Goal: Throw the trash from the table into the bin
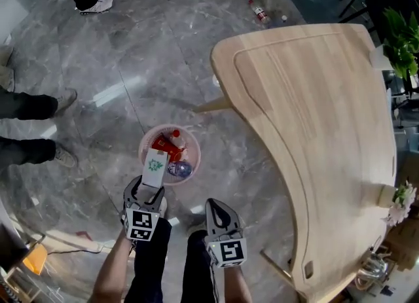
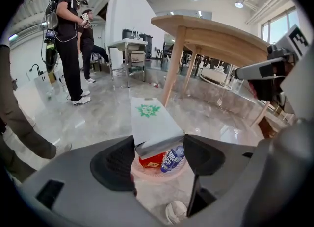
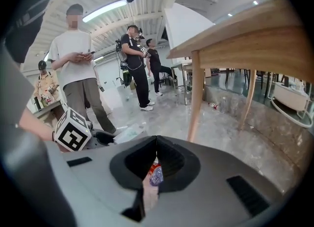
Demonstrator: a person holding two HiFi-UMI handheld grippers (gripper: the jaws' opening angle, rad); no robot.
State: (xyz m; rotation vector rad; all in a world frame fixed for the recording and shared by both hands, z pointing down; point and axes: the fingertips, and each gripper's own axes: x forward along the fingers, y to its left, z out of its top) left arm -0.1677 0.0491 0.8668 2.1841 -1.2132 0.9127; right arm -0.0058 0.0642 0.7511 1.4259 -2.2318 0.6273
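The head view looks steeply down from above onto the bin (image 1: pixel 197 154) and table (image 1: pixel 314 131). The 2 gripper views ride low, facing forward under the table; all 3 share the bin.

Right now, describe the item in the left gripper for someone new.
Beside the wooden table a pink bin stands on the floor. Over it, the left gripper holds a flat white carton, the only item with a green emblem.
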